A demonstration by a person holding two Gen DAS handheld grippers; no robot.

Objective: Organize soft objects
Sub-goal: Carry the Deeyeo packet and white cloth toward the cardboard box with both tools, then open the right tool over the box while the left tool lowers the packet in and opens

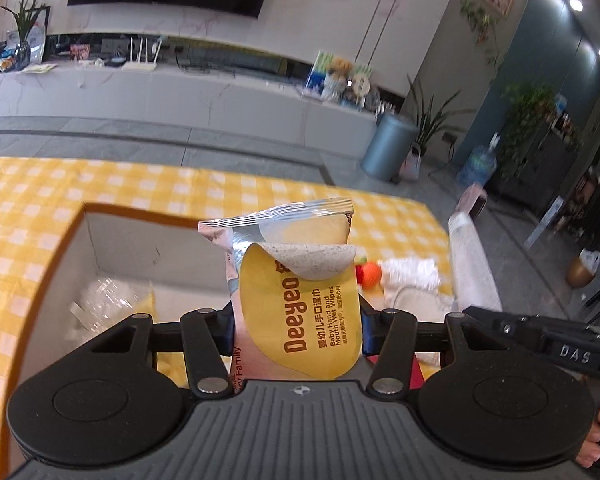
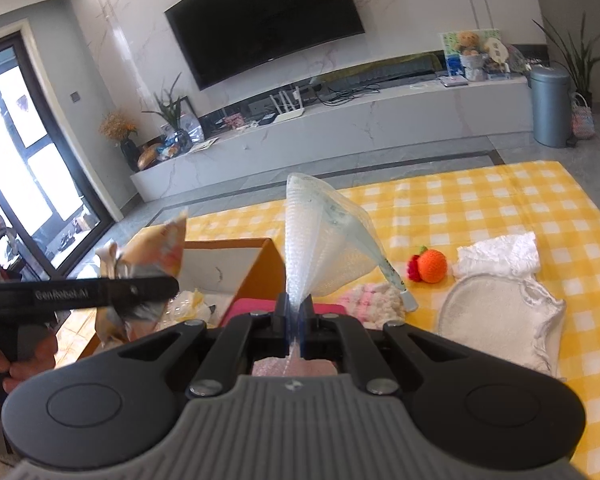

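Note:
My left gripper [image 1: 296, 332] is shut on a yellow and pink pack of baby wet wipes [image 1: 300, 300], its pads pressing both sides. The pack hangs upright over an open cardboard box [image 1: 140, 240] with crumpled clear plastic [image 1: 104, 300] inside. My right gripper [image 2: 296, 312] is shut on the bottom edge of a clear mesh pouch [image 2: 320, 240], which stands up between the fingers. The right wrist view shows the wipes pack [image 2: 156, 248] at the left above the box [image 2: 260, 272]. The mesh pouch [image 1: 468, 260] appears at the right in the left wrist view.
On the yellow checked cloth [image 2: 480, 200] lie an orange crochet toy [image 2: 430, 266], a crumpled white cloth [image 2: 500, 254], a white padded mitt [image 2: 496, 320] and a pink and white fluffy item [image 2: 376, 300]. A grey bin [image 2: 550, 106] and a TV bench [image 2: 340, 120] stand beyond the floor.

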